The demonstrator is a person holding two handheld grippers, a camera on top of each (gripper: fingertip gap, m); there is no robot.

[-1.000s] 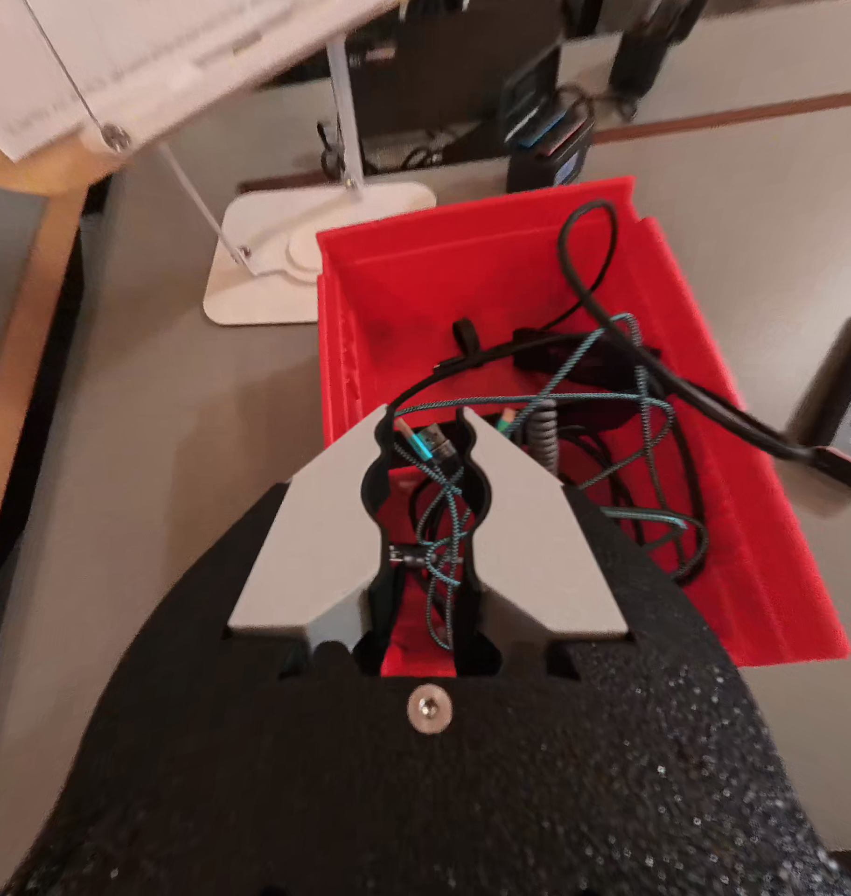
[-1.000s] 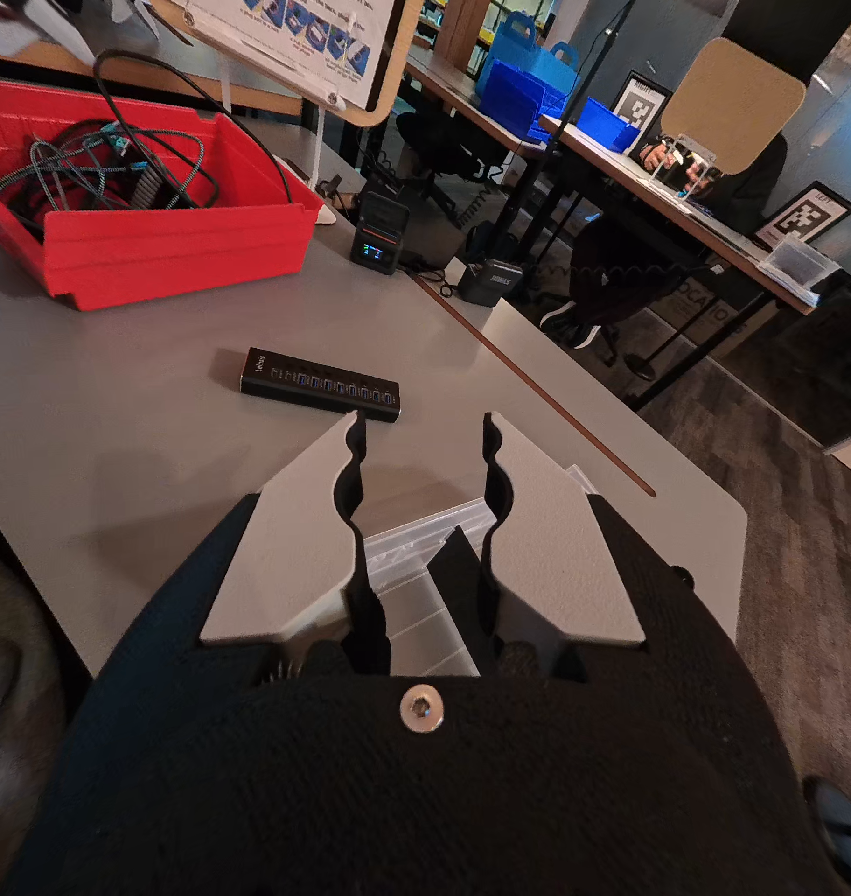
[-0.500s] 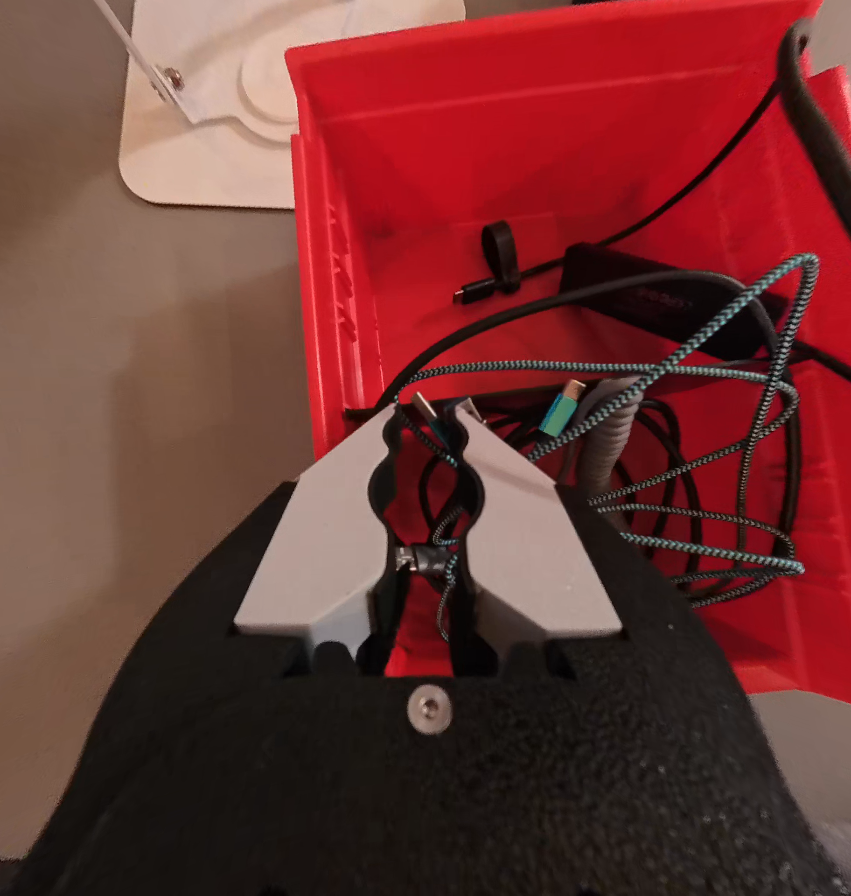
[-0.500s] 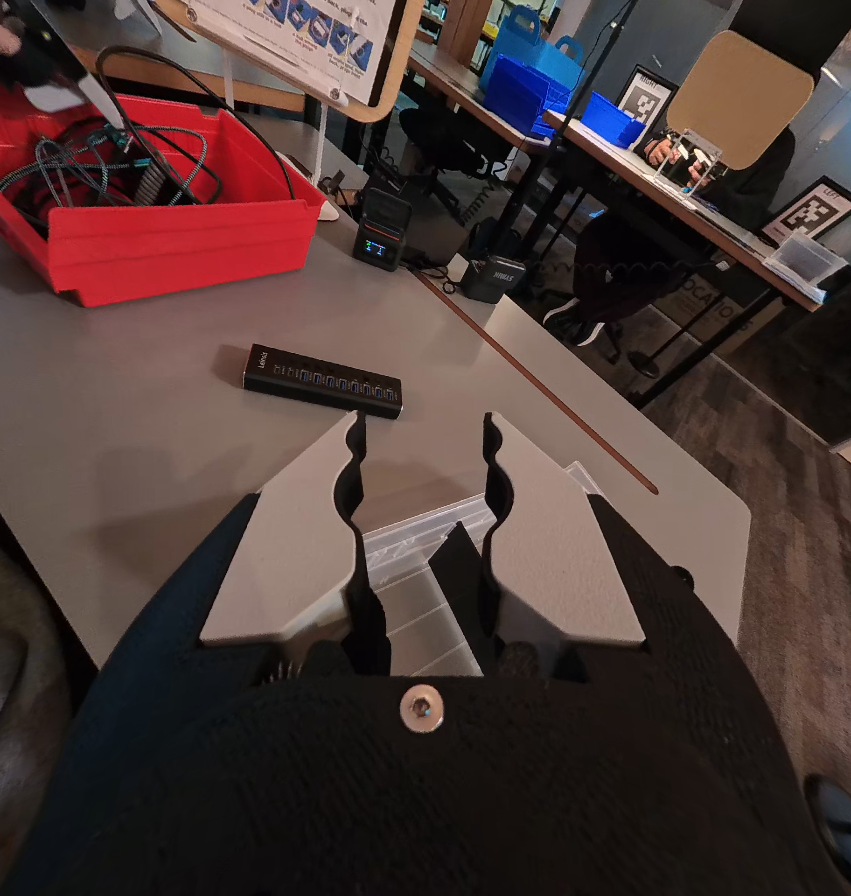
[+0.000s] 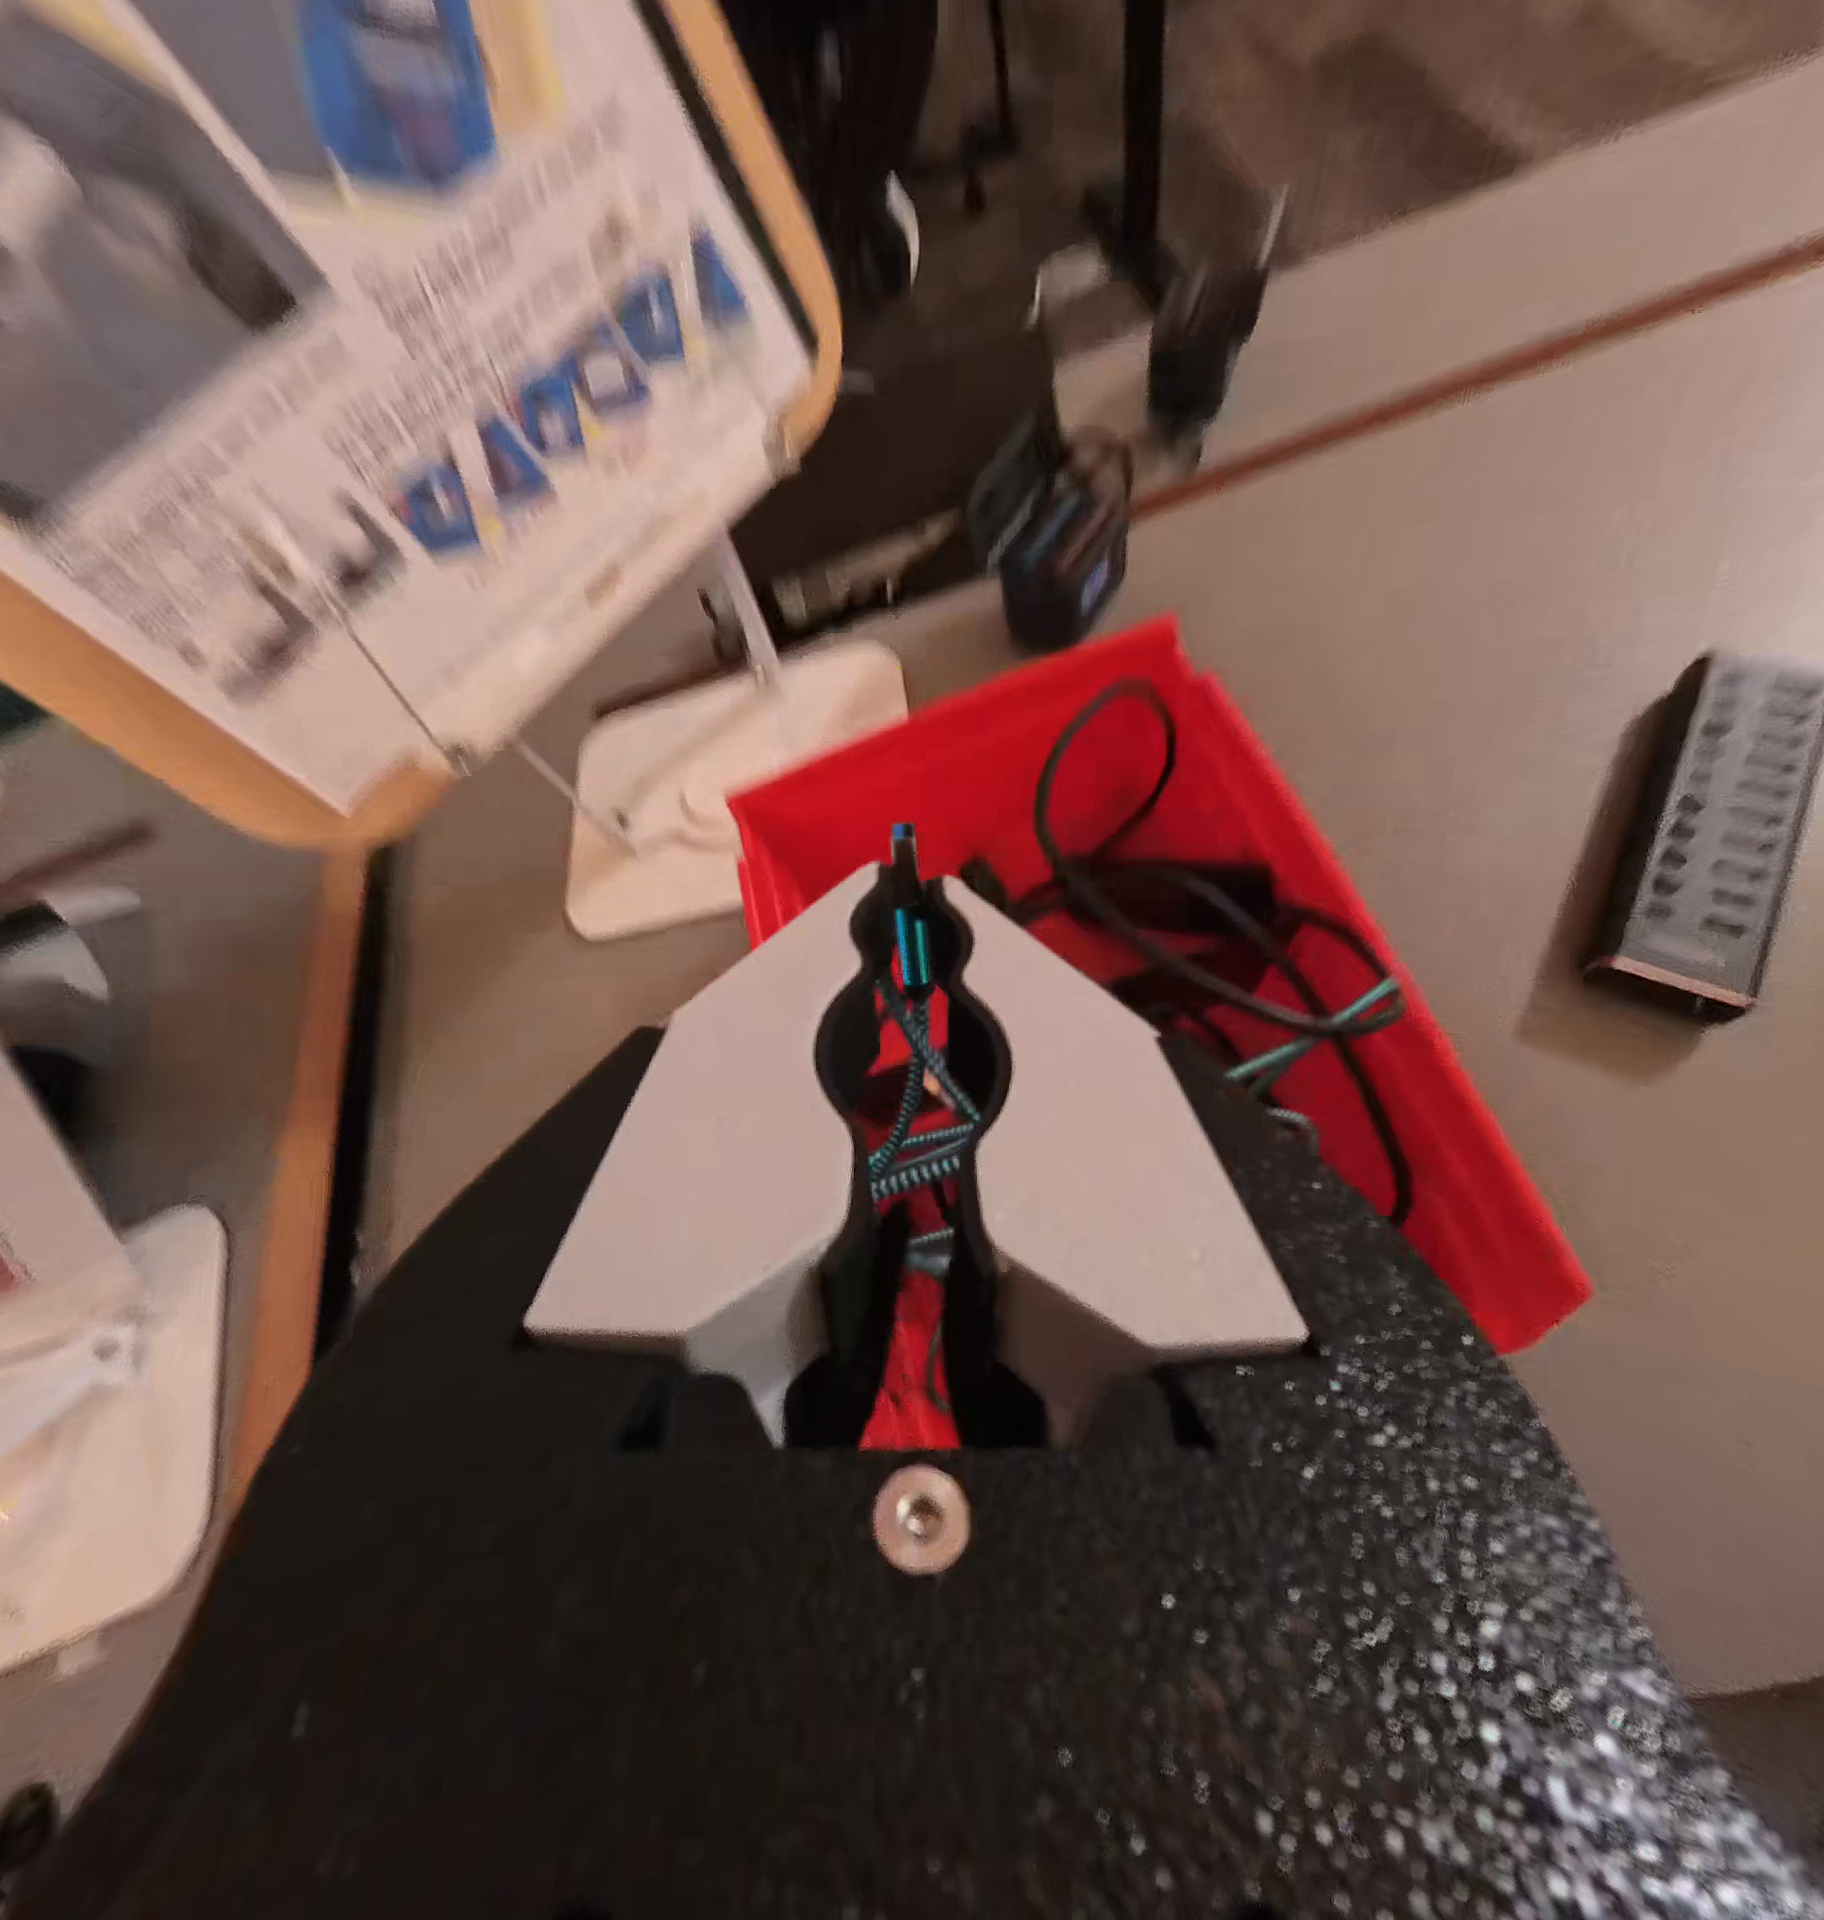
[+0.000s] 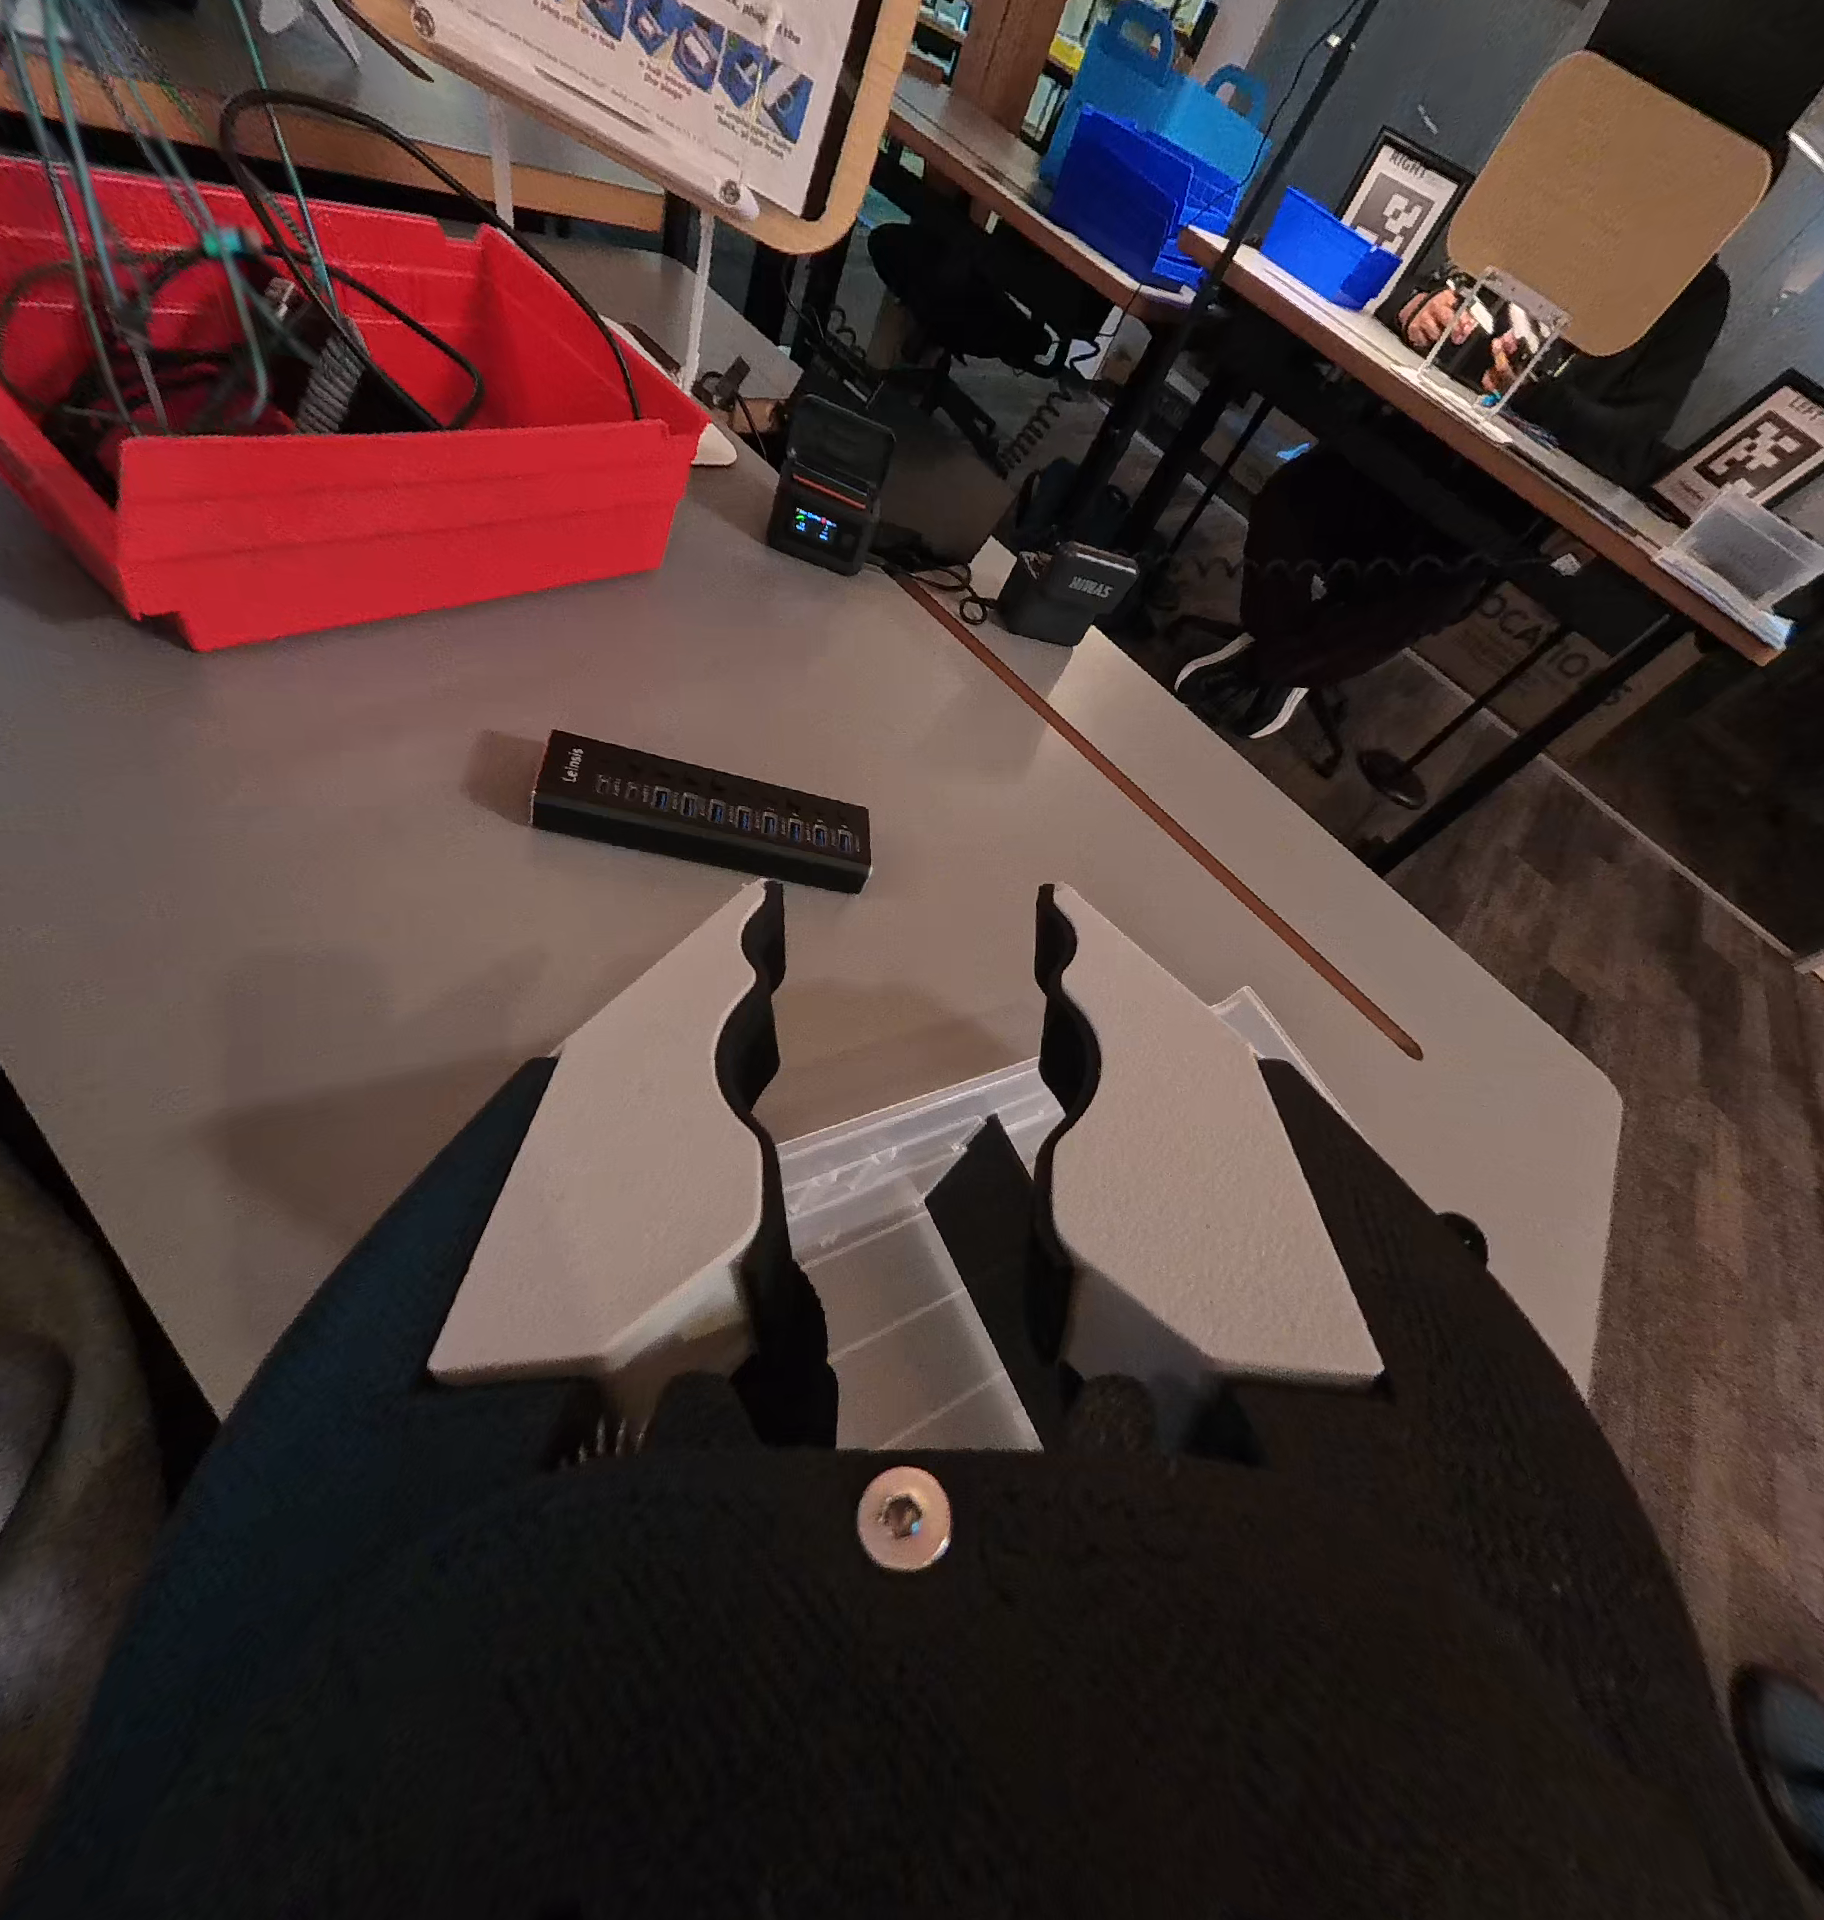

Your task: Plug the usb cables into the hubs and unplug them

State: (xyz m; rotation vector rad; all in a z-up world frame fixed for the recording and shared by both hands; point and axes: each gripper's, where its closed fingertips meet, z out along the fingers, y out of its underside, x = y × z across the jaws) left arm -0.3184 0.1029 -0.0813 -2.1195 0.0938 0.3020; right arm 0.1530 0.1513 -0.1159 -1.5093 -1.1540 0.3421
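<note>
The left tool (image 5: pixel 906 894) pinches the teal USB cable's (image 5: pixel 913 940) plug tip-forward for insertion; the right tool (image 6: pixel 908 904), spread, waits beside the hub (image 6: pixel 700 810).

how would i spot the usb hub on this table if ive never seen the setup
Start at the red bin full of tangled cables at the table's far left. In front of it, alone on bare grey tabletop, lies the usb hub. It is the only long, flat black bar there, with a row of small blue ports along its top.
</note>
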